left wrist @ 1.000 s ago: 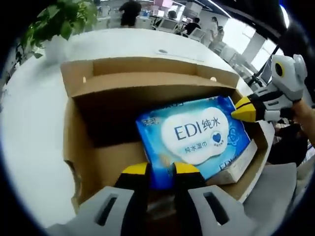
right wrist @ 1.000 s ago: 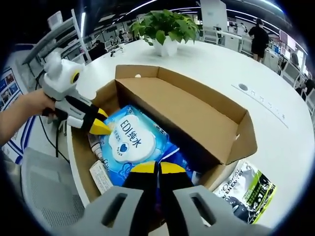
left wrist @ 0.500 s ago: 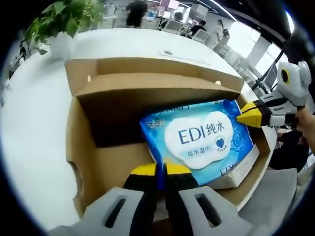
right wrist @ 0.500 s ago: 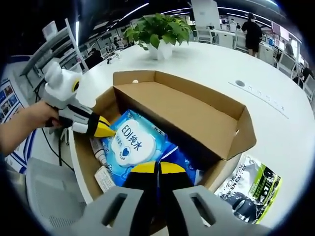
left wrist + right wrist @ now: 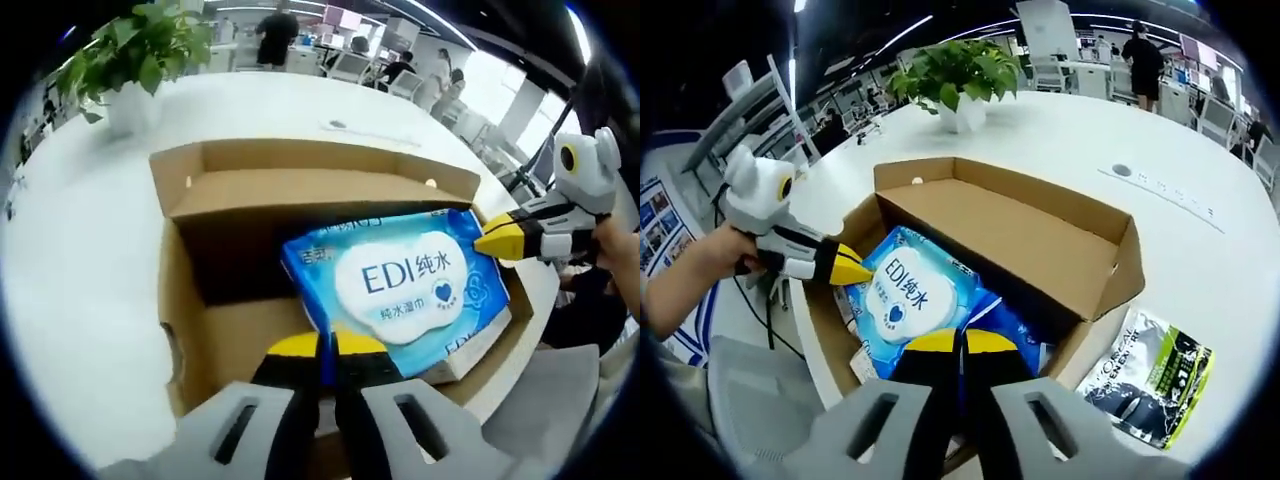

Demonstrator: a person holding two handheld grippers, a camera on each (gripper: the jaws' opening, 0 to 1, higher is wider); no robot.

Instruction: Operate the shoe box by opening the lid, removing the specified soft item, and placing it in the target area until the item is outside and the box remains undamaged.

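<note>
Wet-wipes pack held at both ends above the open shoe box.
Left gripper (image 5: 322, 345) and right gripper (image 5: 960, 342) each clamp the blue wet-wipes pack (image 5: 400, 275) inside the cardboard shoe box (image 5: 1040, 235).

Blue-and-white wipes pack (image 5: 400, 285), brown box (image 5: 300, 180)

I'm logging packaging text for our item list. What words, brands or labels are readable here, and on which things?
"EDI 纯水" on the white patch of the blue wipes pack.
"纯水湿巾" below it on the same patch, beside a blue heart.
Small white characters at the pack's top corner: too blurred to read.
"L'OREAL" seems to run along the edge of the dark and green sachet beside the cardboard box; its other print is too small to read.
</note>
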